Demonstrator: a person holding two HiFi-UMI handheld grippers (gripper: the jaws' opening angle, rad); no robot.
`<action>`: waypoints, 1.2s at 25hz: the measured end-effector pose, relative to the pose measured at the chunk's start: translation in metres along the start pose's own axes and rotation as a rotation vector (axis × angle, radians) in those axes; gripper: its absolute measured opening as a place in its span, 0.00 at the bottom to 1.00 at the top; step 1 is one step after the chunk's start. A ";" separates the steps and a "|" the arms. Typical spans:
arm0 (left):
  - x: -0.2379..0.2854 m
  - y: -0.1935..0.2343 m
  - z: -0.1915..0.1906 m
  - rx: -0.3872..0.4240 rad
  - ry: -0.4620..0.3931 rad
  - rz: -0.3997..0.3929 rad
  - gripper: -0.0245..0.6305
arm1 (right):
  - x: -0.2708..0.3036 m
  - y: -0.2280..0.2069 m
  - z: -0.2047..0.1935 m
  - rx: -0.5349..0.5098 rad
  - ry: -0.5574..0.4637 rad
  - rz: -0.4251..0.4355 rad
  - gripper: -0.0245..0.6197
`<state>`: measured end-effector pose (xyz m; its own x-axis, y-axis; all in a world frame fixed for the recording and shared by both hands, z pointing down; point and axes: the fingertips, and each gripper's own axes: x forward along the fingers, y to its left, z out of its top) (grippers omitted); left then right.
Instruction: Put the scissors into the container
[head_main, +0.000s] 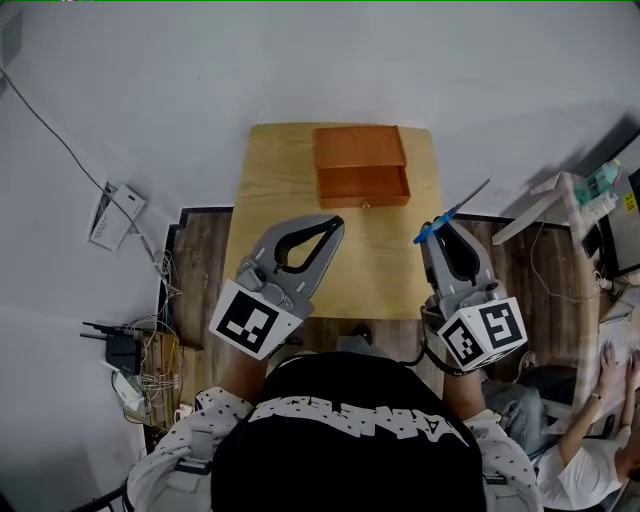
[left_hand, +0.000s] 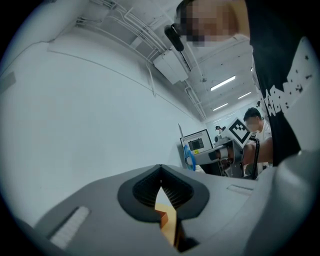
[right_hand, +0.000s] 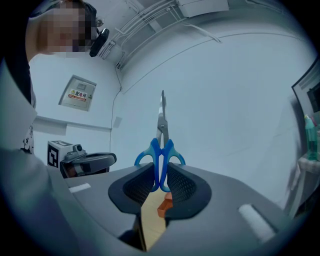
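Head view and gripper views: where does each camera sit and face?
Head view: on the person's head, facing down at table, container, left gripper, right gripper and own torso.
Left gripper view: rides that gripper, looking along its shut, empty jaws toward a wall.
Right gripper view: rides that gripper, looking along jaws clamping the scissors.
Shared: each gripper view shows the other gripper.
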<state>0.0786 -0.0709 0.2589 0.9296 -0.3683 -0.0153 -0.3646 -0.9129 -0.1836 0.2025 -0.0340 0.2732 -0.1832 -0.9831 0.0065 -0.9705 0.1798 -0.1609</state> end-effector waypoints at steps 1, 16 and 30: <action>0.001 0.001 -0.001 -0.002 -0.001 0.009 0.04 | 0.002 -0.001 0.000 -0.004 0.001 0.007 0.18; 0.022 0.009 -0.008 0.016 0.022 0.126 0.04 | 0.031 -0.028 -0.002 -0.036 0.025 0.138 0.18; 0.020 0.015 -0.020 0.054 0.080 0.169 0.04 | 0.045 -0.036 -0.014 -0.035 0.057 0.156 0.18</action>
<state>0.0905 -0.0959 0.2757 0.8472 -0.5306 0.0274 -0.5101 -0.8267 -0.2374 0.2266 -0.0837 0.2932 -0.3402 -0.9395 0.0402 -0.9341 0.3327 -0.1294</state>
